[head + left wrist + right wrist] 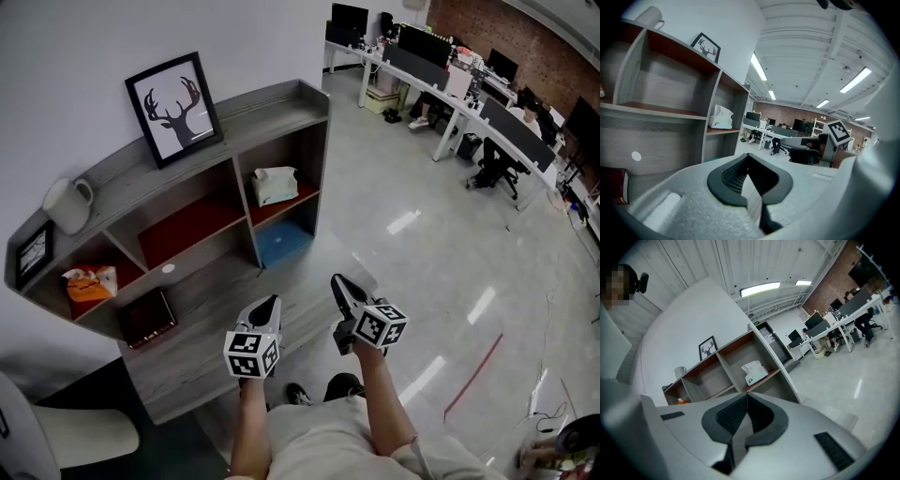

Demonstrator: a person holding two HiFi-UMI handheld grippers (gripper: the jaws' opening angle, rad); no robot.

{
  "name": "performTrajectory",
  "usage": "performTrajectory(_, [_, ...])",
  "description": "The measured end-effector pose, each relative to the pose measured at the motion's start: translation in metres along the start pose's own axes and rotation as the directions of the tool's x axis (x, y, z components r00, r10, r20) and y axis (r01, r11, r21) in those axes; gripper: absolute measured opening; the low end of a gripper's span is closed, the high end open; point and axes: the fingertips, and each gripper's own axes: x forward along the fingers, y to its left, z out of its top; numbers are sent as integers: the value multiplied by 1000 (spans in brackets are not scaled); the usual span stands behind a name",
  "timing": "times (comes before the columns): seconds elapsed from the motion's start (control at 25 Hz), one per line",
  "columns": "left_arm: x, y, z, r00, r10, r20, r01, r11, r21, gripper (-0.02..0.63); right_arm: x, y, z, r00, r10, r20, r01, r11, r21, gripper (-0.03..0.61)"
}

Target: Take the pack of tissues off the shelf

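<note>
We're in front of the shelf unit [281,101] and nothing's been picked up yet. The pack of tissues [274,185] sits in the upper right compartment on the reddish board, right above the cubby with the blue box [281,242], and it's well apart from both grippers. The left gripper [270,305] and right gripper [339,281] are both clenched tight with nothing between the jaws. Each gripper's own view shows the pads meeting at the tip. In the right gripper view the pack of tissues [754,371] sits almost dead ahead of the jaws, so our guess is the right one is the natural pick for the grab.

How we'd do it well:
- Open the jaws wide before getting near the compartment, not once we're inside it.
- Go in level, centred between the divider and the end wall.
- Clamp the body of the pack, not the loose tissue poking out on top, since that would probably just pull free.
- Draw it straight out, low enough to clear the board above.

The deer picture [173,108] and the mug [67,204] up top are out of the way.
</note>
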Motion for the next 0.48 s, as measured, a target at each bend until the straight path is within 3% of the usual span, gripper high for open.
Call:
performTrajectory(0.28, [10,5,-17,1000,-5,-22,4,999,-44,8,-13,-35,3,997,-68,27,68,998,14,15])
performTrajectory(0.48, [22,-3,-15,999,-14,-34,13,999,-31,8,-11,-50,7,996,-61,64,56,996,72,15])
